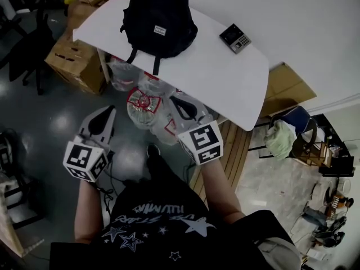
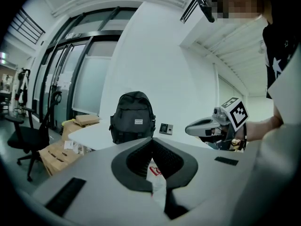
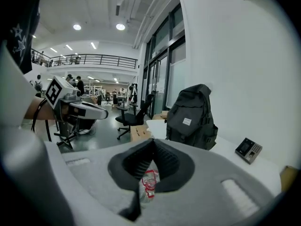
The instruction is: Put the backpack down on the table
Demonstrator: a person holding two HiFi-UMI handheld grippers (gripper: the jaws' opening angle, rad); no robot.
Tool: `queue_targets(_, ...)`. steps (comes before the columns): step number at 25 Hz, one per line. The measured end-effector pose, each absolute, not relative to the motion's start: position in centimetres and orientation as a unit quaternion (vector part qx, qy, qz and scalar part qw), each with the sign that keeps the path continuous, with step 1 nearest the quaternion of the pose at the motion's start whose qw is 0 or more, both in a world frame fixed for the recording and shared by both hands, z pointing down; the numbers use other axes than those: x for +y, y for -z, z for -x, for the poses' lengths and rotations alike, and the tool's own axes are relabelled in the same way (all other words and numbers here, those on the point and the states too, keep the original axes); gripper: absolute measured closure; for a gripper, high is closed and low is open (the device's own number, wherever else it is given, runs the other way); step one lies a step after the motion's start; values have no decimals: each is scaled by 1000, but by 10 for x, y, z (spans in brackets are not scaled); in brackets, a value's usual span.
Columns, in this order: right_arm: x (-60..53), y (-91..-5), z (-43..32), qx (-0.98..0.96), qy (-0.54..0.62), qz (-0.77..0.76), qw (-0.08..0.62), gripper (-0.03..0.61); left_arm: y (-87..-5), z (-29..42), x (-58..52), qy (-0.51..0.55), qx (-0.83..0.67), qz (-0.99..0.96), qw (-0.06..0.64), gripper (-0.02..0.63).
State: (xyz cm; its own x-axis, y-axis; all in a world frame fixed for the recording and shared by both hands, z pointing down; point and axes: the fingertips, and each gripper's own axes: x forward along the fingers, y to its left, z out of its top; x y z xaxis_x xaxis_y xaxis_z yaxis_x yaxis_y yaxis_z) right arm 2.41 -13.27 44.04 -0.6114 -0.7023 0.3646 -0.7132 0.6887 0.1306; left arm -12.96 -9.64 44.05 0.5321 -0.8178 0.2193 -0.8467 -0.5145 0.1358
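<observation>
- Sitting upright on the white table (image 1: 225,77), the black backpack (image 1: 159,18) is already parked at the table's far end. One strap dangles over the edge nearest the person.
- A small keypad terminal (image 1: 235,37) lies flat on the table too, to the right of the backpack and clearly apart from it.
- The left gripper (image 1: 108,112) hangs over the floor, short of the table's near edge. In its own view the jaws are clenched tip to tip and grip nothing.
- Same deal with the right gripper (image 1: 177,101). It's off the table, a bit closer to the near edge than the left one, jaws pressed together and empty.
- Neither gripper touches the backpack. Both point toward it from the person's side of the table.
- Under the table there's a heap of clear plastic bags (image 1: 143,103) with red labels. A bit of it peeks through the gap behind the closed tips in both gripper views, but that's just floor stuff seen through the gap, not something held.
- Cardboard boxes (image 1: 73,61) sit on the floor at the table's left end, and a black office chair (image 2: 28,135) stands a little further out on that side.
</observation>
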Motion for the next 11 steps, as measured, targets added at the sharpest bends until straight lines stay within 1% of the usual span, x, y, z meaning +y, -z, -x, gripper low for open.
queue_targets(3, -107, -437, -17, -898, -2, -390, 203, 578, -438, 135, -74, -60, -483, -866, 109, 606)
queue_targets(11, -42, -437, -25, -895, -2, -398, 204, 578, -432, 135, -8, -62, -482, -868, 102, 606)
